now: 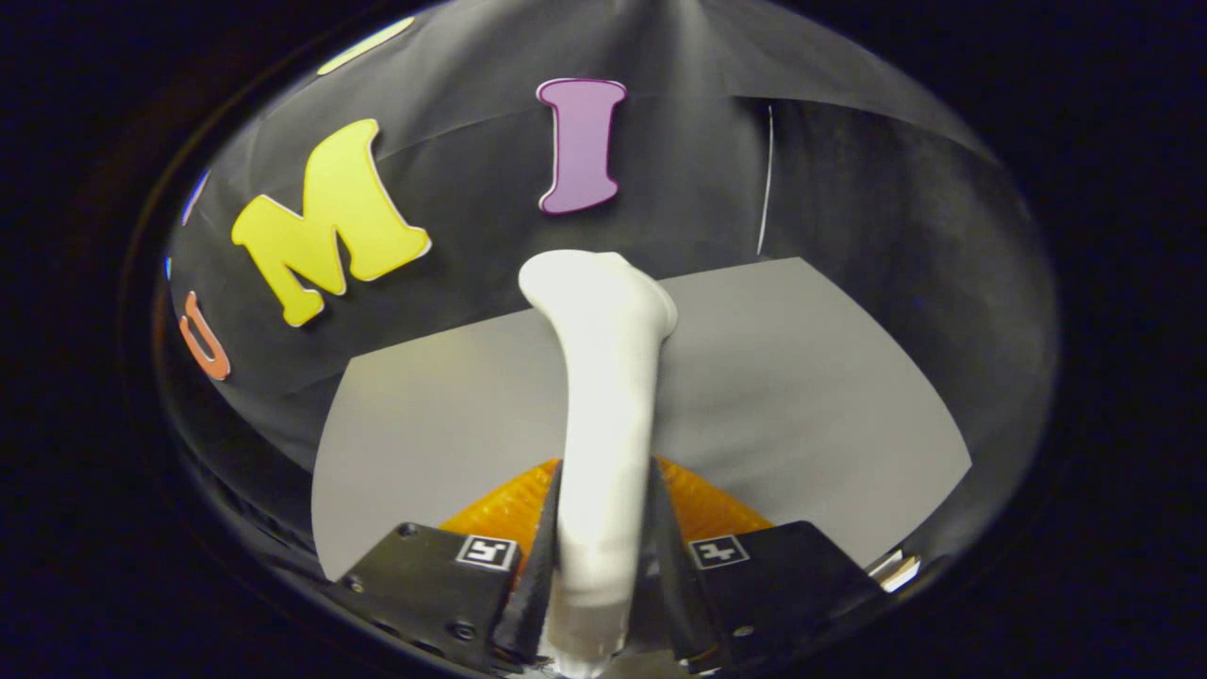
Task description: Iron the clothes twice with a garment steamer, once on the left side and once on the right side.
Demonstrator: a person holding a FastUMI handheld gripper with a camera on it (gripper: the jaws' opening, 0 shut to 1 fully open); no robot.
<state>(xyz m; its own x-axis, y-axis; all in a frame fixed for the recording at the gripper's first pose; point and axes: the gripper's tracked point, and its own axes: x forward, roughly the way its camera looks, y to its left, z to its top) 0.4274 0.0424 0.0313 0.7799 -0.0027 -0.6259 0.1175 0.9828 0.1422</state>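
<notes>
Black cloth wall (453, 189) ahead of me, creased and dim, pale grey tabletop (801, 396) spreading beneath, soft light across it

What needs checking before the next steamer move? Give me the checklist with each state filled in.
1. Grip: gripper has both fingers pressed on the handle of the white garment steamer: ok.
2. Steamer alignment: it runs straight ahead from between the fingers, head beyond them: ok.
3. Clothes located: the orange ribbed fabric under the fingers may be the garment: cannot tell.
4. Head touching fabric: it sits over the grey sheet: not ok.
5. Steam coming out: cannot tell.
</notes>
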